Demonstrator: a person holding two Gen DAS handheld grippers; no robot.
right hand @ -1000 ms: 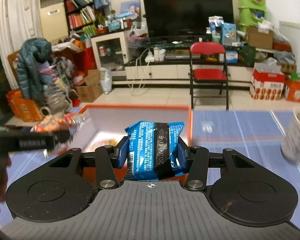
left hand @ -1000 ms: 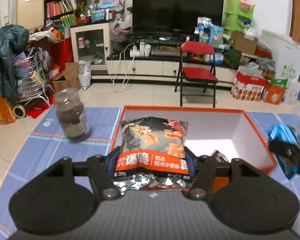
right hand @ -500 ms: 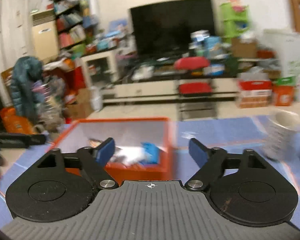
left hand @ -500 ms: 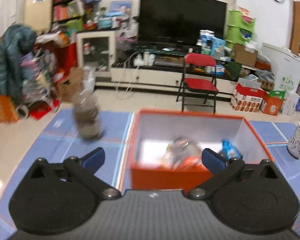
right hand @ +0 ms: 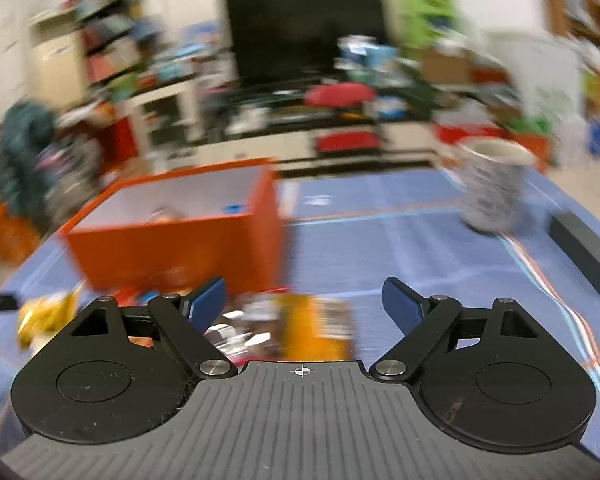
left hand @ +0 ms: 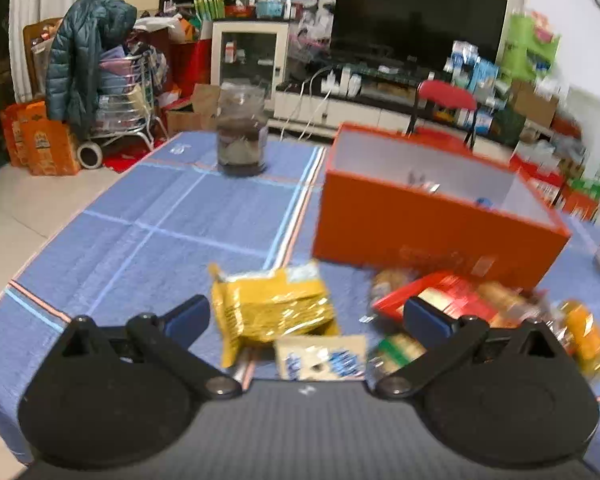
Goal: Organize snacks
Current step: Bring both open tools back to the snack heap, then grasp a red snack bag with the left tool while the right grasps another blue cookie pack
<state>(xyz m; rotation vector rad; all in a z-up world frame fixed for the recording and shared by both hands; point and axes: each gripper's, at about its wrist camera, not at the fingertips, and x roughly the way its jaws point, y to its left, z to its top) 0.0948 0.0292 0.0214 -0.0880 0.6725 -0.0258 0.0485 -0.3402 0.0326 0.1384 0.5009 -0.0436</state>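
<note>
Near the front edge of the blue surface (left hand: 148,240), loose snacks lie before the orange box (left hand: 432,216): a yellow packet (left hand: 272,312) sits between the released left tool (left hand: 306,318); the right tool (right hand: 304,300) is spread, empty, above an orange packet (right hand: 316,320).

- Left gripper (left hand: 306,316): jaws held wide apart above crinkled yellow foil snack packet (left hand: 272,312).
- Open orange cardboard box (left hand: 432,220): placed beyond, on blue checked tablecloth (left hand: 148,232).
</note>
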